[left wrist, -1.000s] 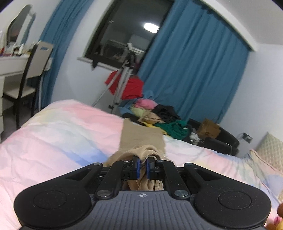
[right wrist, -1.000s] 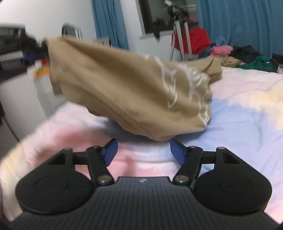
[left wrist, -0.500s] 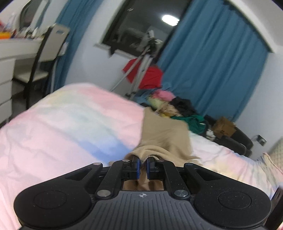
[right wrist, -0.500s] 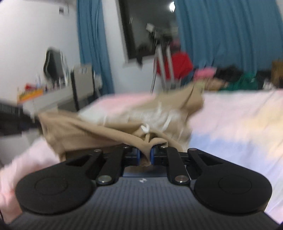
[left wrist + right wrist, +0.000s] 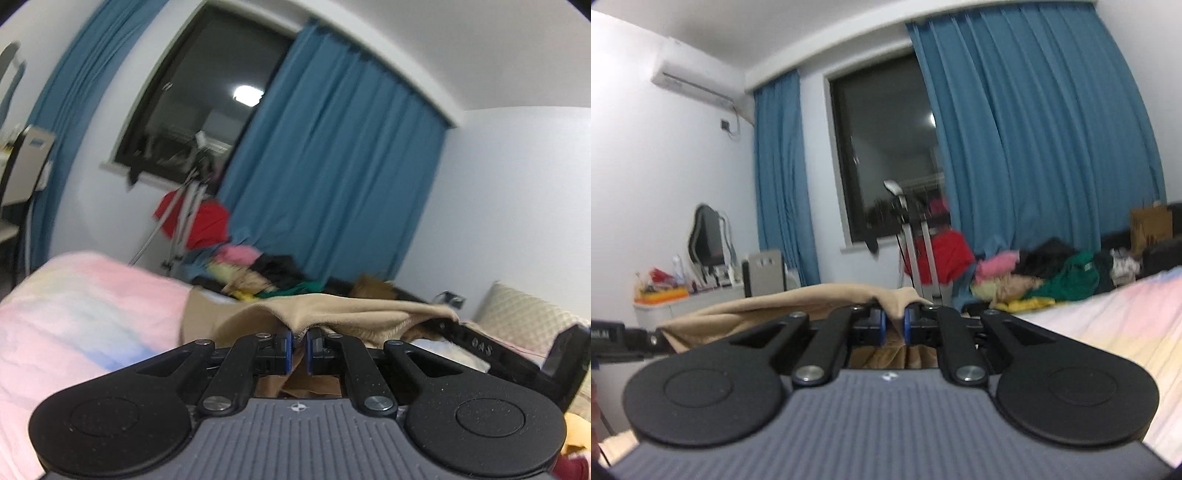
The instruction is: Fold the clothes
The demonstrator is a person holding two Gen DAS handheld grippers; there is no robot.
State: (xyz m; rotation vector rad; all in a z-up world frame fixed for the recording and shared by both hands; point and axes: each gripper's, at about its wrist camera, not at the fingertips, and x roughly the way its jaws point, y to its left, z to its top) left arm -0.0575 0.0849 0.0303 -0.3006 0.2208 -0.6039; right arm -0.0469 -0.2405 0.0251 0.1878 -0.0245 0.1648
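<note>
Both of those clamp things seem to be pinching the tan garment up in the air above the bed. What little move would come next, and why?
Probably draw the two apart to pull the cloth taut. The left gripper and right gripper are each shut on an edge of the tan garment, which sags and bunches between them above the bed. Stretching it flat likely makes a clean fold easier.
</note>
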